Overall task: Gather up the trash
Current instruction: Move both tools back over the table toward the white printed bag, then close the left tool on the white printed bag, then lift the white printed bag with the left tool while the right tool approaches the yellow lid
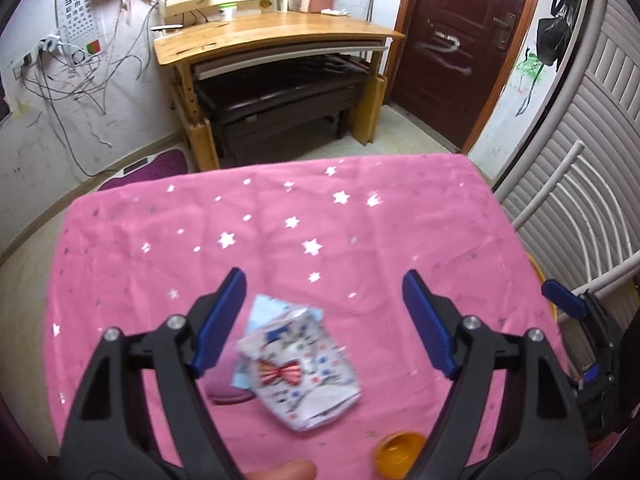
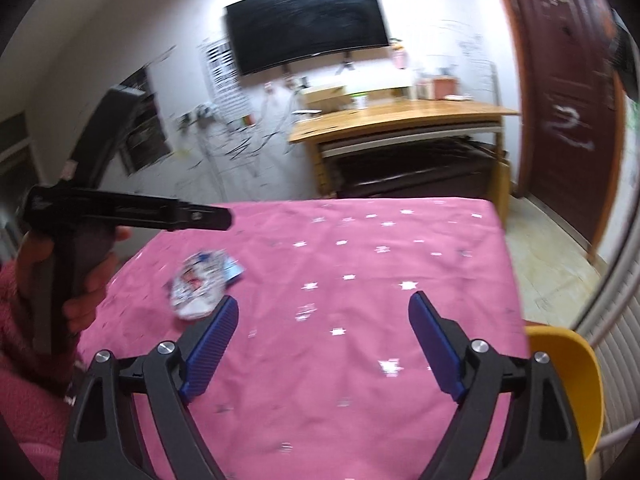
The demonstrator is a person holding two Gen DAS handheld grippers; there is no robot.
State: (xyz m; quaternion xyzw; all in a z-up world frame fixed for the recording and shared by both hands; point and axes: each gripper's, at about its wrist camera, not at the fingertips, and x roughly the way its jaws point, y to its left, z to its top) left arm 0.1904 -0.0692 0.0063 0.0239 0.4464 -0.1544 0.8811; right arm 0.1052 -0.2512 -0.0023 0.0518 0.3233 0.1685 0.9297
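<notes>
A crumpled white wrapper (image 1: 300, 372) with a red bow print lies on the pink star-patterned tablecloth (image 1: 280, 208), on top of a light blue paper scrap (image 1: 262, 310). My left gripper (image 1: 324, 280) hovers over it, open, the wrapper below and between its blue pads without touching them. A small orange cap (image 1: 400, 454) lies near the cloth's front edge. In the right wrist view the wrapper (image 2: 200, 284) sits left of my right gripper (image 2: 324, 302), which is open over bare cloth. The left gripper (image 2: 224, 218) shows side-on there, held by a hand (image 2: 86, 284).
A yellow plastic container or seat (image 2: 568, 384) stands past the table's right edge, beside a white slatted rail (image 1: 580, 216). One blue finger of the right gripper (image 1: 560, 298) shows at the right. Beyond the table are a wooden desk (image 1: 272, 36) and a dark red door (image 1: 460, 48).
</notes>
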